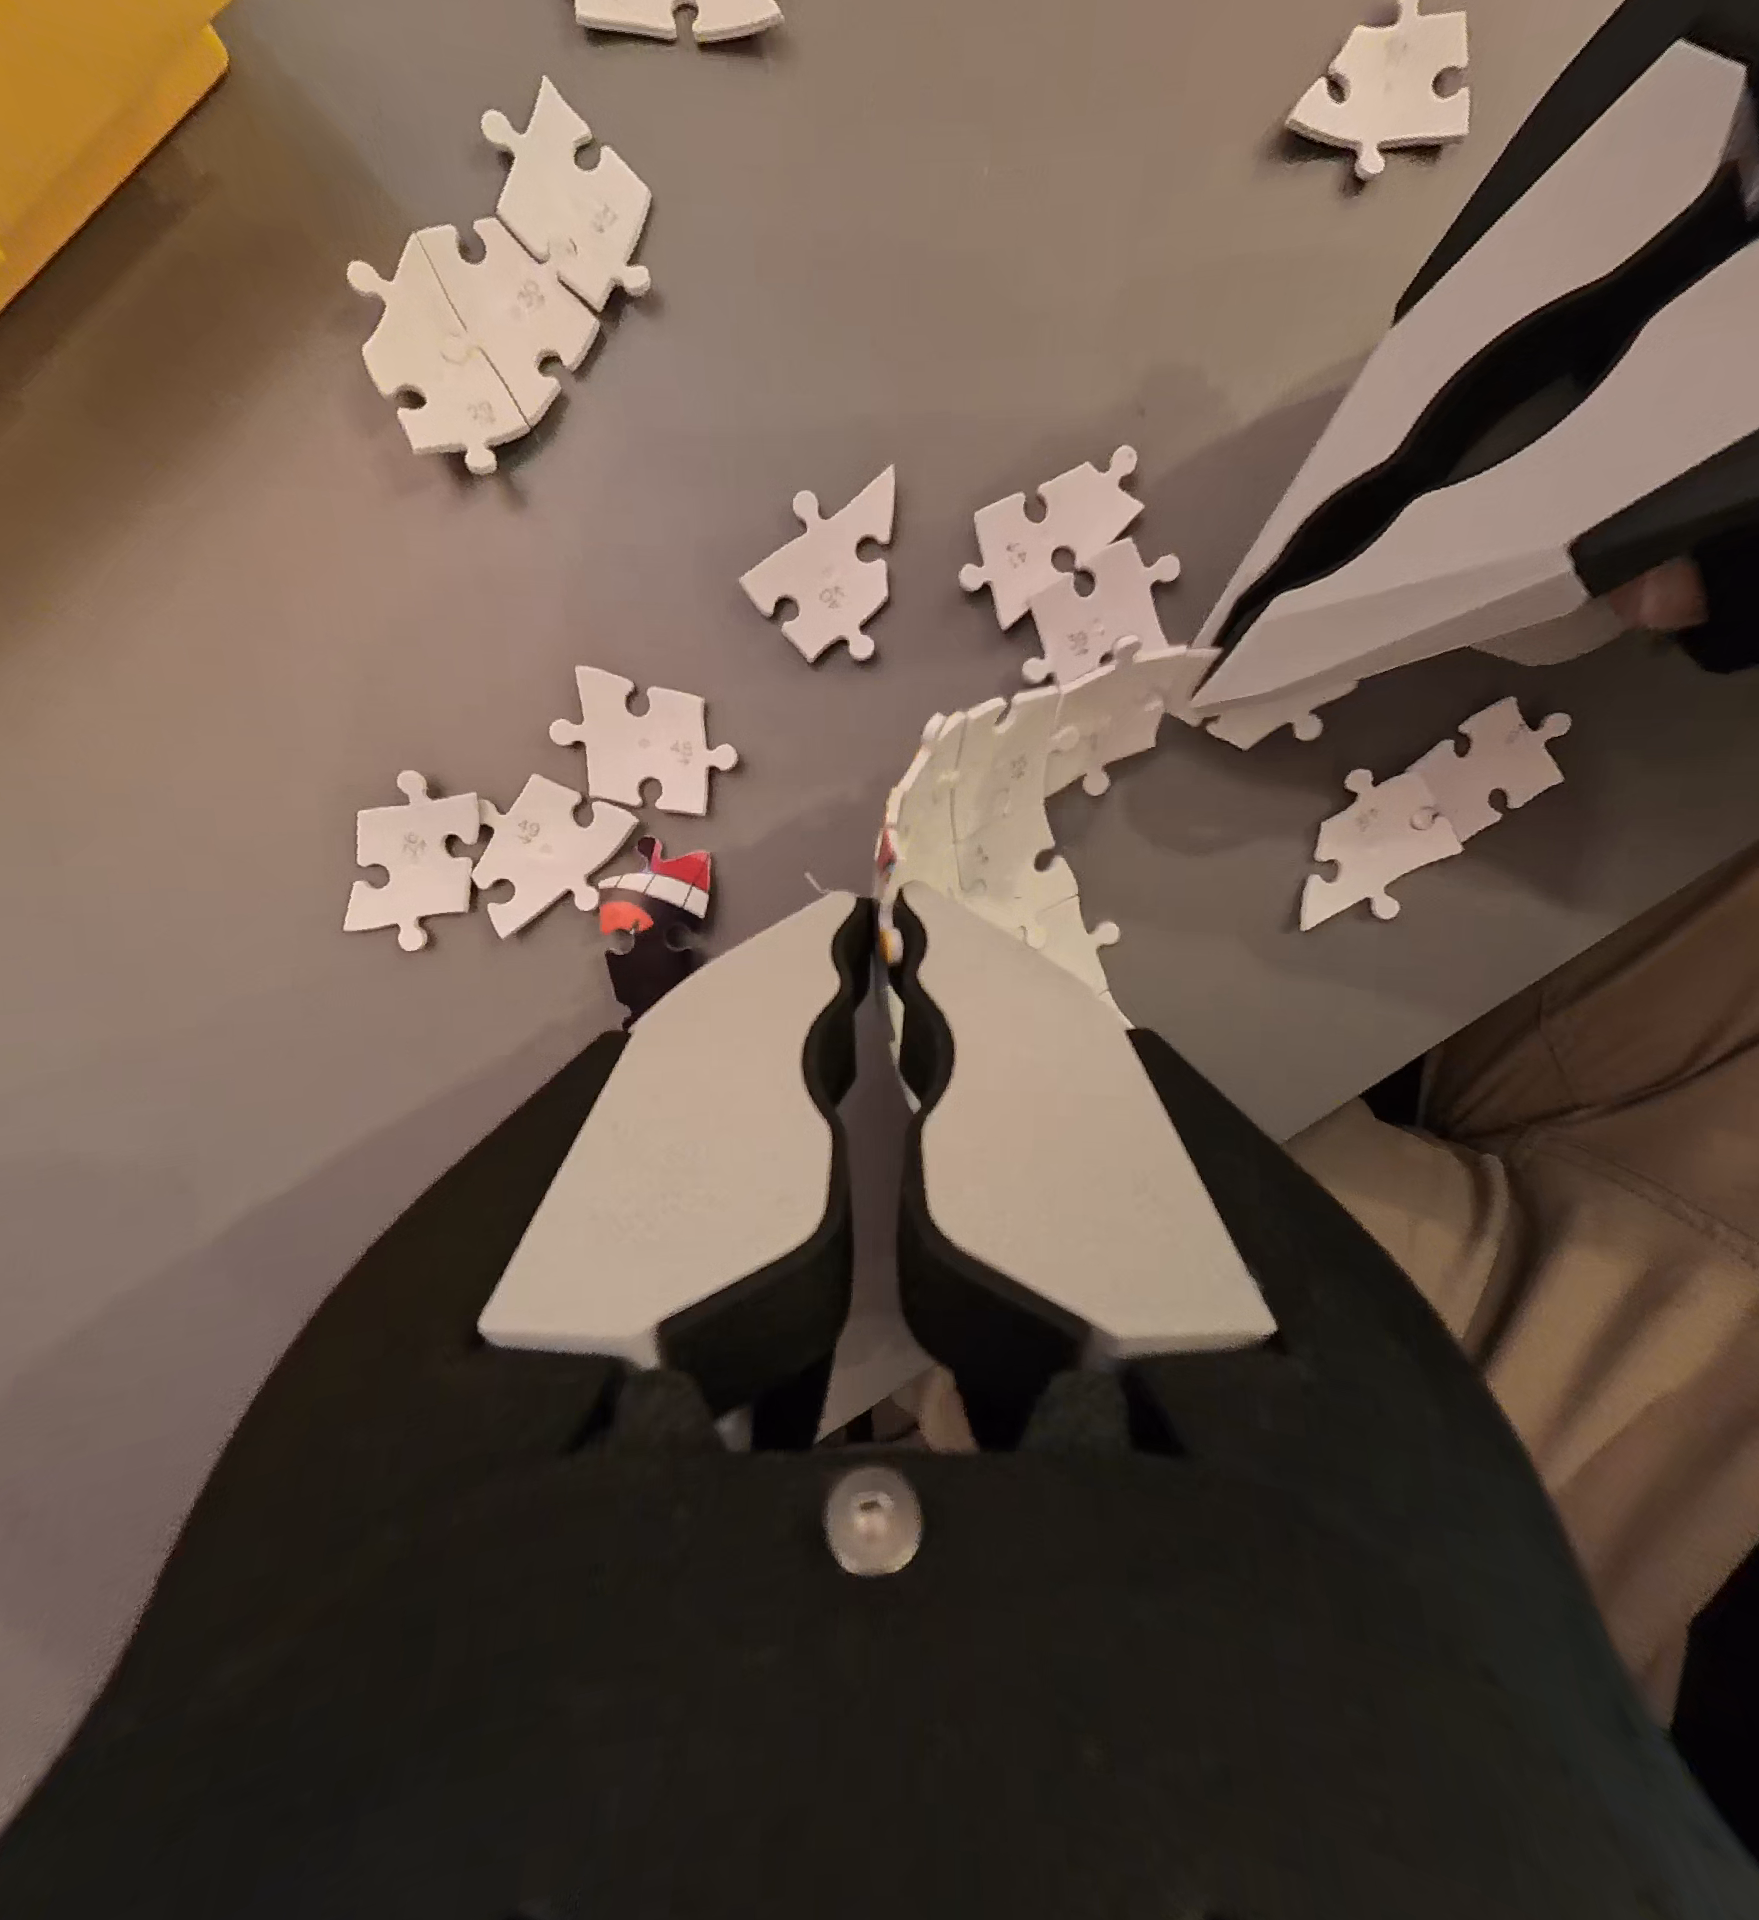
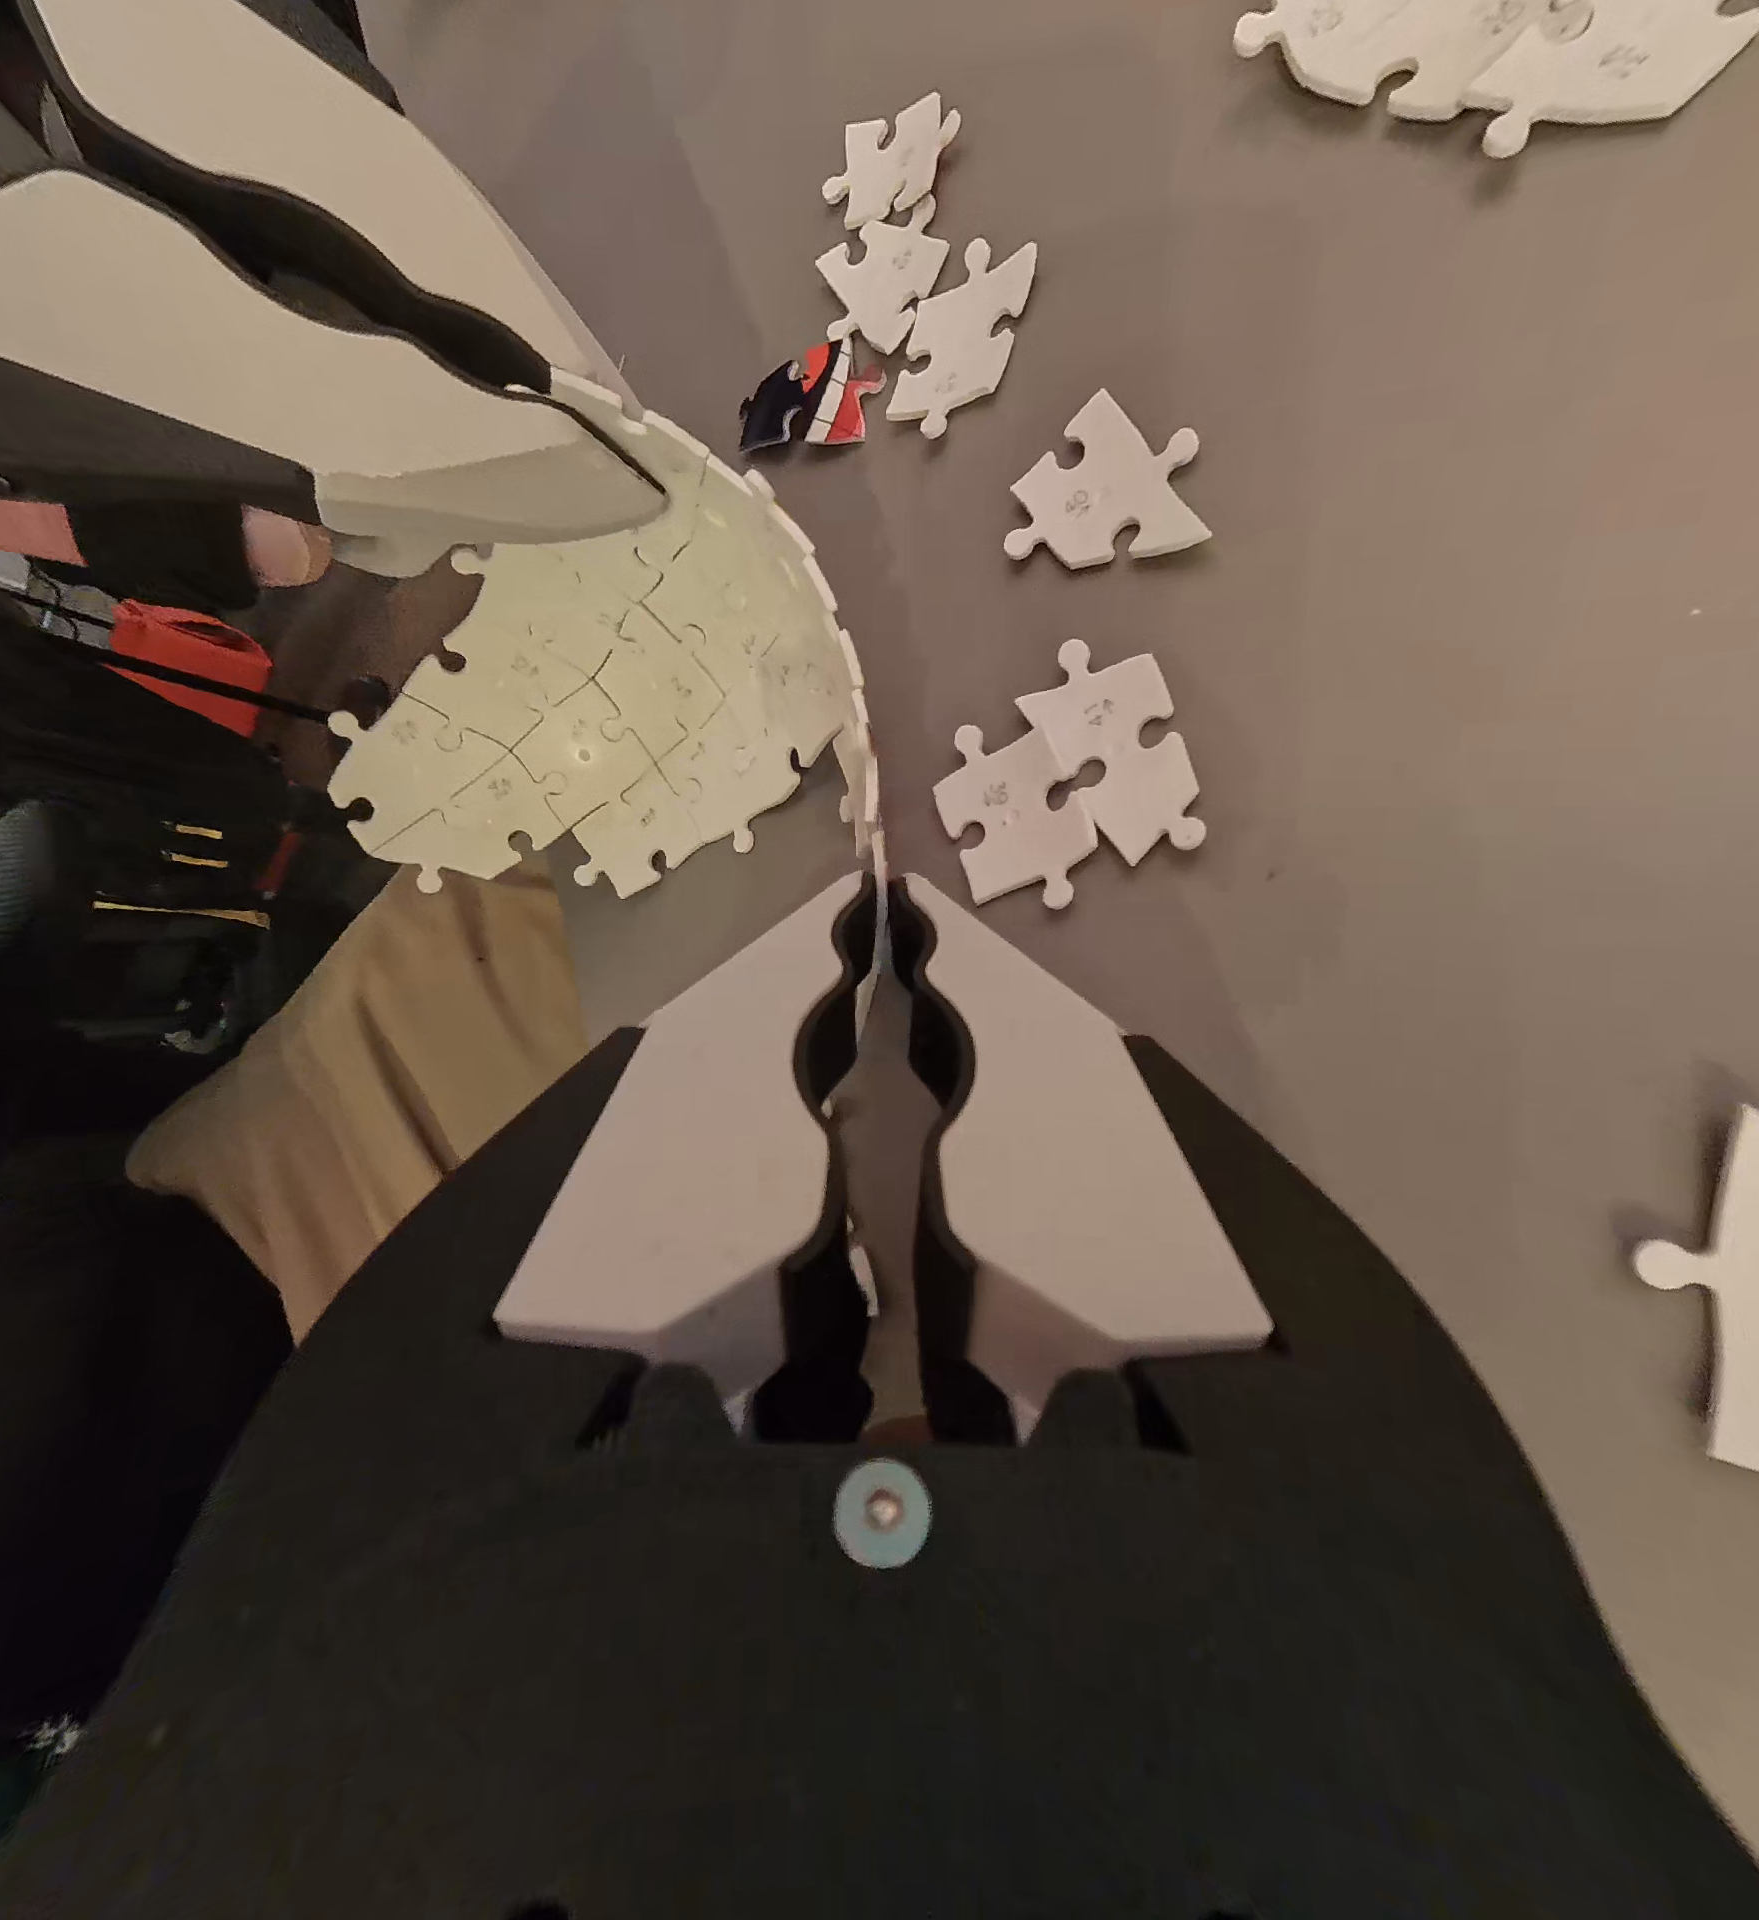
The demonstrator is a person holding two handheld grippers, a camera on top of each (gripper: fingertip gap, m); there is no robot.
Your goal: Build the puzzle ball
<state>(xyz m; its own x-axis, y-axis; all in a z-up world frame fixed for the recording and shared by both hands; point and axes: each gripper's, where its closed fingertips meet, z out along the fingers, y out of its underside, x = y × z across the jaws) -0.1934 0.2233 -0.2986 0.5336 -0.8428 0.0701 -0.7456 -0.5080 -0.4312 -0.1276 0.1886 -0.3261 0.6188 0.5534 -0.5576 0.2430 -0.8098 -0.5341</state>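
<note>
Where the left wrist view looks down its own fingers, the left tongs (image 1: 883,920) are pressed nearly together, pinching the near edge of the curved puzzle shell (image 1: 1000,800), a joined arc of pale pieces held up off the grey surface (image 1: 179,727); the right tongs (image 1: 1213,665) come in from the upper right, closed on the far end of the same shell; loose white pieces lie flat around it, a pair (image 1: 1072,582) just beyond the shell, a single piece (image 1: 833,571) left of that, a trio (image 1: 542,810) to the left, and a larger joined cluster (image 1: 501,301) farther off; one printed piece (image 1: 657,914) in red, white and dark lies just left of the fingertips; a yellow box (image 1: 33,156) sits at the upper left corner; the surface edge runs diagonally at right, with tan trousers (image 1: 1581,1195) past it; bare surface lies open to the left

From the right wrist view, the right tongs (image 2: 885,883) are shut on the thin edge of the shell (image 2: 594,707), whose hollow inner side faces left and overhangs the surface edge; the left tongs (image 2: 636,457) grip its upper rim; loose pieces (image 2: 1072,769) lie just right of the shell; open grey surface (image 2: 1477,727) spreads to the right
</note>
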